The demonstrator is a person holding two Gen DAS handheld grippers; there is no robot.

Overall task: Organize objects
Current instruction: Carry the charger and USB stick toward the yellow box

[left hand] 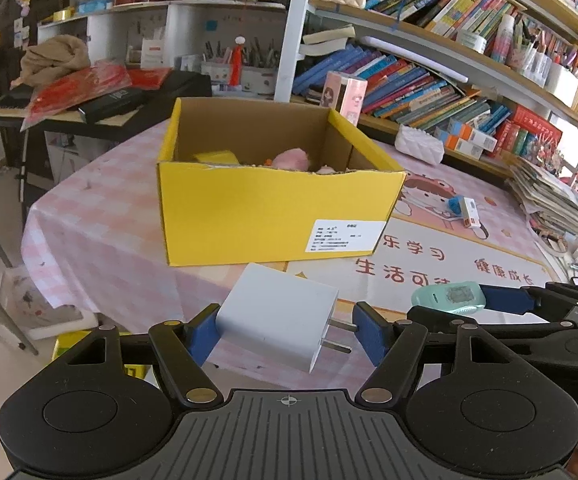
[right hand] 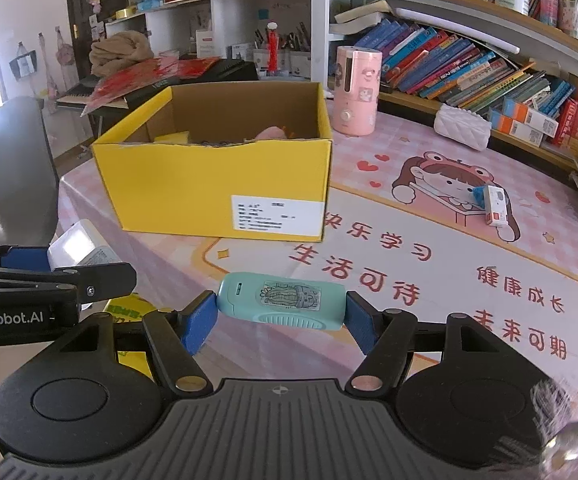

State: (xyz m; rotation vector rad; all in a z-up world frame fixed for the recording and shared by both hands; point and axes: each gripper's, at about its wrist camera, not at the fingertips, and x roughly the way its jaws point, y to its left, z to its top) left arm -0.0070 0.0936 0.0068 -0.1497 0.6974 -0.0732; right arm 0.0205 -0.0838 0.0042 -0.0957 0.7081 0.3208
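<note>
The left gripper (left hand: 285, 334) is clamped on a white charger (left hand: 277, 316) and the right gripper (right hand: 281, 316) on a teal device (right hand: 281, 300), both held short of the yellow box (left hand: 273, 204), so carrying over its open top is judged next.

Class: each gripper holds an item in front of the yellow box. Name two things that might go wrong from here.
1. The left gripper seems to pinch the white charger by its body and prong tips, so it may twist loose.
2. The right gripper holds the teal device by its ends; it might snag on the wall of the yellow box.
</note>
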